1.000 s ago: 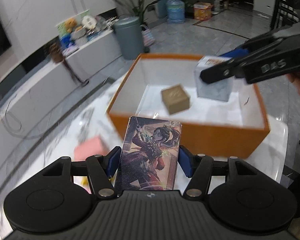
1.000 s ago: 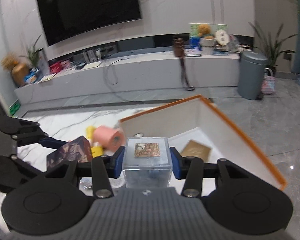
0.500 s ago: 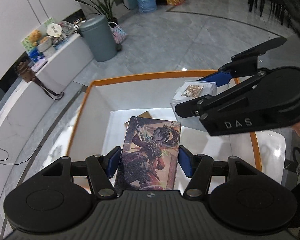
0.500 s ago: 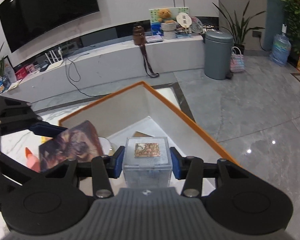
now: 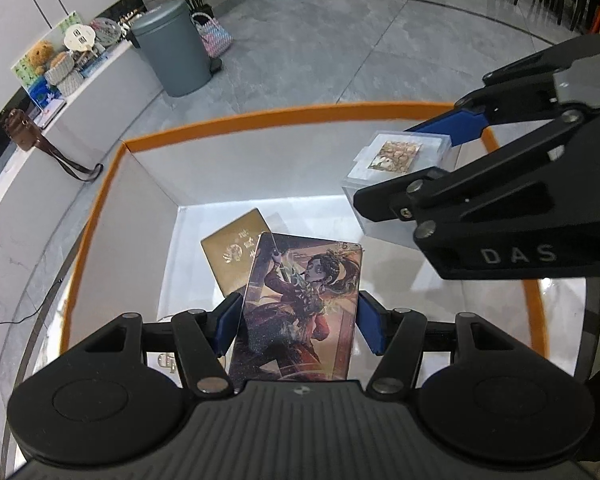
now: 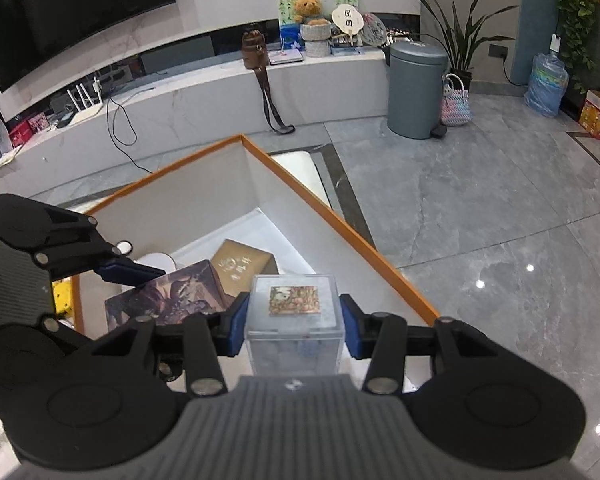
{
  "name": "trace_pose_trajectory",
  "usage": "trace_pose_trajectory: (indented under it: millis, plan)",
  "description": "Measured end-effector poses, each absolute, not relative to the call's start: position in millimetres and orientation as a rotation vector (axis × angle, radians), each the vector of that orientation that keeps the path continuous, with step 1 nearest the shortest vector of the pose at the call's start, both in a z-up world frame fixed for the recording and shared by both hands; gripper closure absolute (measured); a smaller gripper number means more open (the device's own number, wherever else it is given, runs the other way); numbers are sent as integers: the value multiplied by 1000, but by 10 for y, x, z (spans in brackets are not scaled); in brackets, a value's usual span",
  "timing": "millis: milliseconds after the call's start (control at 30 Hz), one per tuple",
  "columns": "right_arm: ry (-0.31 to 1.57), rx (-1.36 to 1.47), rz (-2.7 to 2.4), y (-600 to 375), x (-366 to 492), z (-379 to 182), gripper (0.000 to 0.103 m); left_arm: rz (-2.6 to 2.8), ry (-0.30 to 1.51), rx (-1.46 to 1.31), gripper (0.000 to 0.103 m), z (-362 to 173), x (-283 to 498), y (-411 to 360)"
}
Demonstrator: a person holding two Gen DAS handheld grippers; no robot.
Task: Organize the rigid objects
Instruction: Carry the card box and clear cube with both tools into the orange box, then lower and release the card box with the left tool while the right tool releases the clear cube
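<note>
Left wrist view: we see our left gripper [image 5: 298, 322] at the bottom middle, its blue pads squeezing a picture box [image 5: 300, 308] with a drawn girl on it. We hold it over the orange box [image 5: 260, 118], which fills the middle of the frame. A gold box [image 5: 230, 250] lies on the white floor inside, just behind the picture box. At the right, our right gripper [image 5: 428, 160] pinches a clear cube [image 5: 396, 160] above the orange box.

Right wrist view: the right gripper [image 6: 294, 324] sits at the bottom middle, pads tight on the clear cube [image 6: 294, 308]. The gold box [image 6: 242, 266] lies just past it. A grey bin [image 6: 416, 88] stands on the floor at the upper right.
</note>
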State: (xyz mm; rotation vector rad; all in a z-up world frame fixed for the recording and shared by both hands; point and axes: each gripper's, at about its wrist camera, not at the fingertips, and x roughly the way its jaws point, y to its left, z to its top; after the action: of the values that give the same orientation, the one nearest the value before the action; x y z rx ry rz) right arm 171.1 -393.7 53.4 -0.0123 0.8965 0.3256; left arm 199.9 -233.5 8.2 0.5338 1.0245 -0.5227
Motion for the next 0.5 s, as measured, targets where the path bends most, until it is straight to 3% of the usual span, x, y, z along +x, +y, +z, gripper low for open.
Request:
trace_pose_trajectory:
  millis: [500]
  plan:
    - [1034,-93,358,-3684,1868,151,57,-528,1198,673,33,-300,2333,-2328]
